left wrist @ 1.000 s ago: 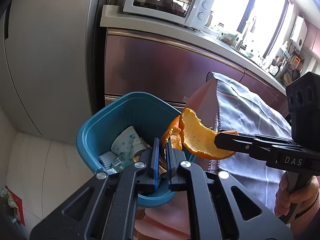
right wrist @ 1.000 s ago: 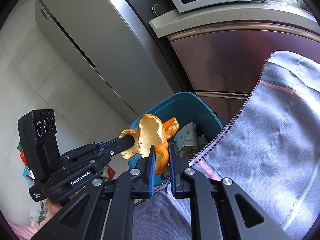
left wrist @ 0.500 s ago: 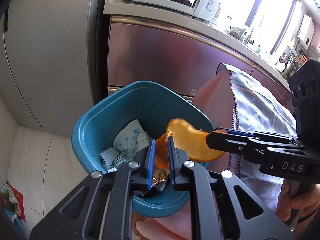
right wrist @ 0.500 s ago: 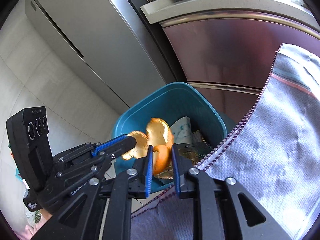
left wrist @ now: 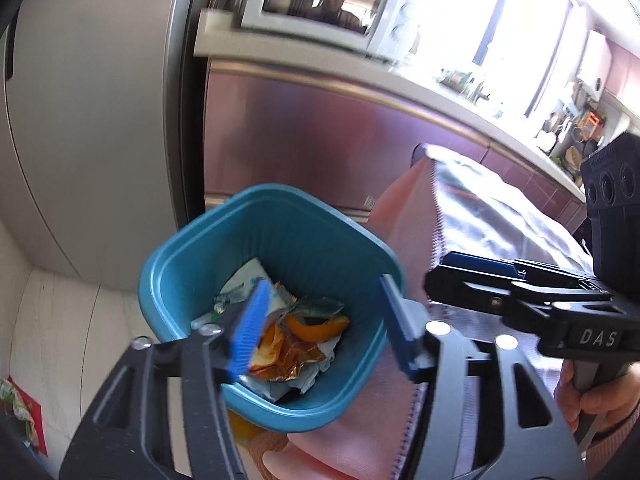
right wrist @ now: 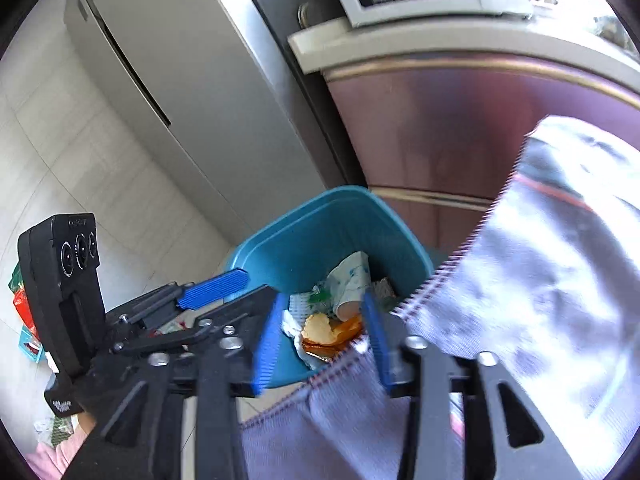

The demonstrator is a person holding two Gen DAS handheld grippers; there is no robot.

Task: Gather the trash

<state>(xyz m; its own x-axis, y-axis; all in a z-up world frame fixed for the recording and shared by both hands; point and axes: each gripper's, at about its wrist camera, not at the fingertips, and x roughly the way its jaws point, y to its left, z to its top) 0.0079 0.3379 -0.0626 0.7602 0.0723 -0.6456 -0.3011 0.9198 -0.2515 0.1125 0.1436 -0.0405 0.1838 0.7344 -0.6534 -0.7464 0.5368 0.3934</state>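
A teal bin point(left wrist: 176, 280) point(right wrist: 320, 232) stands by the table's edge with paper, wrappers and foil inside. Orange peel point(left wrist: 316, 326) point(right wrist: 318, 326) lies on top of that trash. My left gripper point(left wrist: 324, 328) is open and empty, its blue pads spread over the bin's mouth. My right gripper point(right wrist: 322, 344) is open and empty too, just above the bin's near rim. In the left wrist view the right gripper point(left wrist: 480, 276) reaches in from the right beside the bin. In the right wrist view the left gripper point(right wrist: 216, 284) comes in from the left.
A grey cloth point(right wrist: 540, 280) point(left wrist: 500, 216) covers a pink table point(left wrist: 400, 216) right of the bin. Maroon cabinets point(left wrist: 320, 148) with a microwave point(left wrist: 320, 4) on the counter stand behind. A steel fridge point(right wrist: 180, 80) is at the left. Litter point(left wrist: 20, 412) lies on the tiled floor.
Both grippers opened and let go of the orange peel. The peel dropped into the bin and now lies on the trash.
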